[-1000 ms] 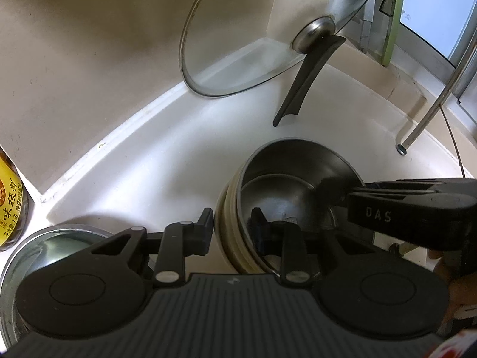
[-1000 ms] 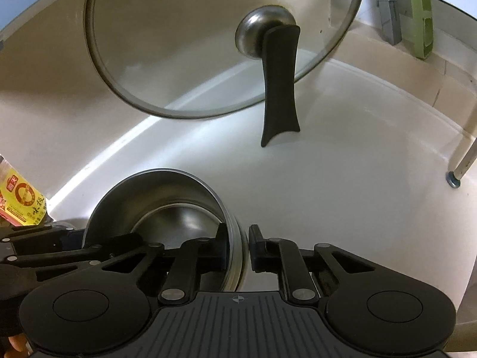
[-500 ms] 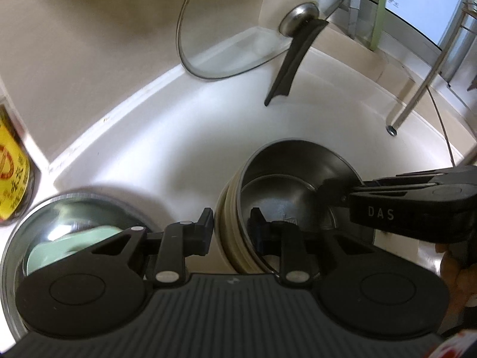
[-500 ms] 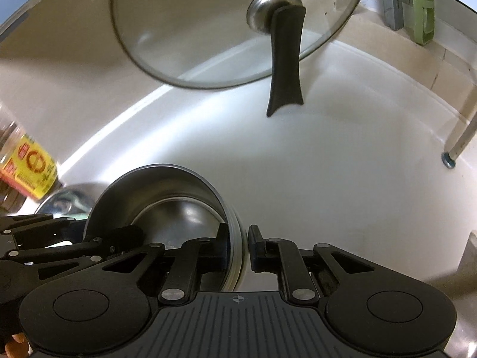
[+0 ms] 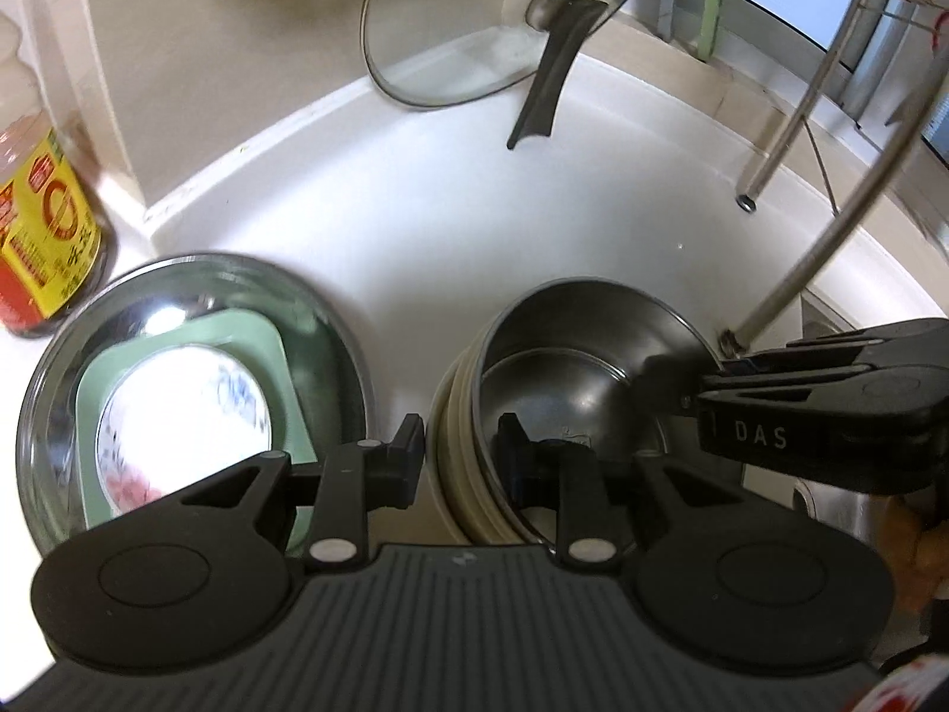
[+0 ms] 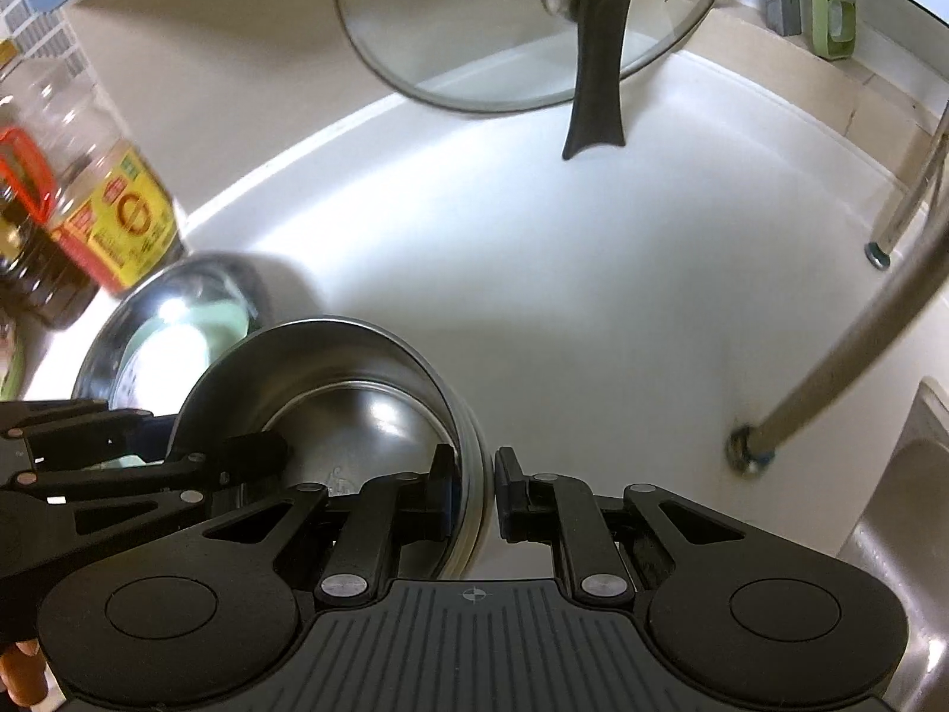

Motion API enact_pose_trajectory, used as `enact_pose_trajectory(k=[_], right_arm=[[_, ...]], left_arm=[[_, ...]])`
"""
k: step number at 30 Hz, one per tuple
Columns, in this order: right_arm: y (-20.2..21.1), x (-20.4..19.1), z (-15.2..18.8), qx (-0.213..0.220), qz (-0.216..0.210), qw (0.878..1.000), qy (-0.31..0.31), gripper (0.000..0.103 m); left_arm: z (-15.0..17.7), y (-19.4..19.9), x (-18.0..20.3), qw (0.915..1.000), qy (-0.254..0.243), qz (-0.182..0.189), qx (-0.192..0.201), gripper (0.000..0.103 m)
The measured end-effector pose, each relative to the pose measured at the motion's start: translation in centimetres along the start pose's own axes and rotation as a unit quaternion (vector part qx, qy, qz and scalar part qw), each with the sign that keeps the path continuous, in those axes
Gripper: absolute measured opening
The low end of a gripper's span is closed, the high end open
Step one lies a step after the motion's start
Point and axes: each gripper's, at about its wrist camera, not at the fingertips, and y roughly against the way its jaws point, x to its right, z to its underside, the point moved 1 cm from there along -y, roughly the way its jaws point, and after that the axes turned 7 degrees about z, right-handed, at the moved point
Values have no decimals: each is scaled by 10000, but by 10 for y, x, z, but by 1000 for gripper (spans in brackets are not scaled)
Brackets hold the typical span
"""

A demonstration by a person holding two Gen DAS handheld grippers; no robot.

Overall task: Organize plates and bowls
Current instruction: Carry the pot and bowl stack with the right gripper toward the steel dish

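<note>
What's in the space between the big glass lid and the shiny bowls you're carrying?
Nothing: only bare white countertop lies between the glass lid and the stacked bowls. The right wrist view shows that stretch best.

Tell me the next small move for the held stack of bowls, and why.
Probably carry it on toward the wide steel basin and lower it in. Both the left gripper and the right gripper clamp opposite rims of the steel bowl nested in beige bowls, and the basin, beside it, already holds dishes.

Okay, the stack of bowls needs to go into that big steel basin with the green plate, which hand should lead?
Left, probably. The left gripper grips the stack of bowls on the side nearest the basin; the right gripper grips the far rim.
</note>
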Motion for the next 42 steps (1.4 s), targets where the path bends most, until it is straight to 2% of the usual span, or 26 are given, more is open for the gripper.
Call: enact_pose_trajectory(k=[7, 20, 26, 32, 42], right_arm=[[11, -1, 18, -135, -37, 9999, 20, 14], [11, 12, 11, -700, -210, 9956, -594, 16], [10, 14, 11, -786, -207, 9941, -724, 17], [12, 17, 14, -822, -224, 9922, -911, 19], [10, 16, 18, -791, -242, 9932, -821, 20]], left_arm=[[15, 11, 6, 9999, 38, 17, -150, 23], [4, 8, 7, 9967, 4, -20, -815, 27], [7, 8, 11, 9969, -118, -131, -763, 28], [11, 8, 9, 9975, -102, -24, -700, 23], [13, 4, 11, 9972, -178, -86, -716, 18]])
